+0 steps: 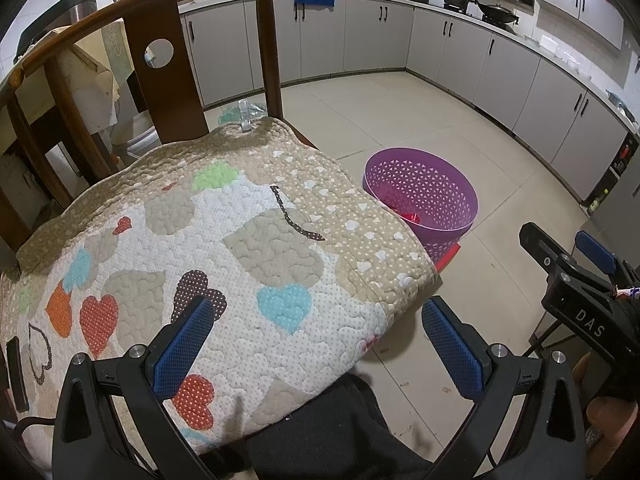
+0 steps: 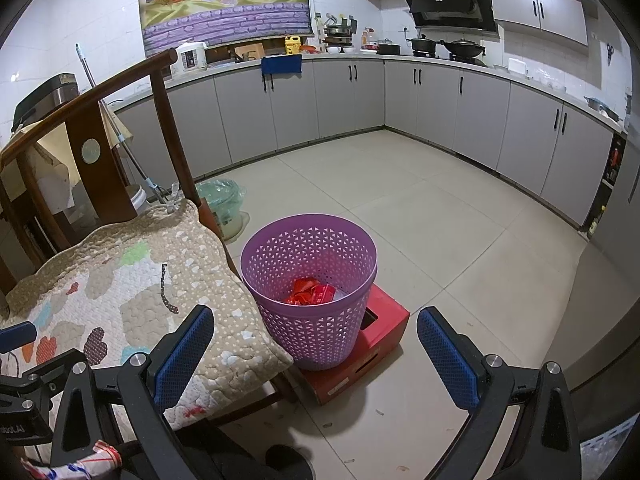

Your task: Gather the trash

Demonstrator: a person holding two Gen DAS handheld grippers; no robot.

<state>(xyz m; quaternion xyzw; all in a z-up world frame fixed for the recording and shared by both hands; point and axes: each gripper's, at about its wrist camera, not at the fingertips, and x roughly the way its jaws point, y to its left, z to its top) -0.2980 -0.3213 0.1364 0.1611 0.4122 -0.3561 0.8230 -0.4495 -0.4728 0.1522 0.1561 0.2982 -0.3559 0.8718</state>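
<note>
A: Cushion (image 1: 224, 240) lies bare under the left tongs (image 1: 318, 354), spread apart, empty.
B: Wrappers (image 2: 310, 292) sit in the purple basket (image 2: 316, 338), just ahead of the right tongs (image 2: 316, 356), also apart and nearer.

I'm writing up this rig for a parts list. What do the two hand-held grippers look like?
The left hand-held gripper and the right hand-held gripper look alike: a black angular frame with triangular cut-outs and silver bolts, and two fingers faced with blue dimpled pads. In the left wrist view, the right one's body shows white letters "DAS". No cables are clearly visible.
</note>
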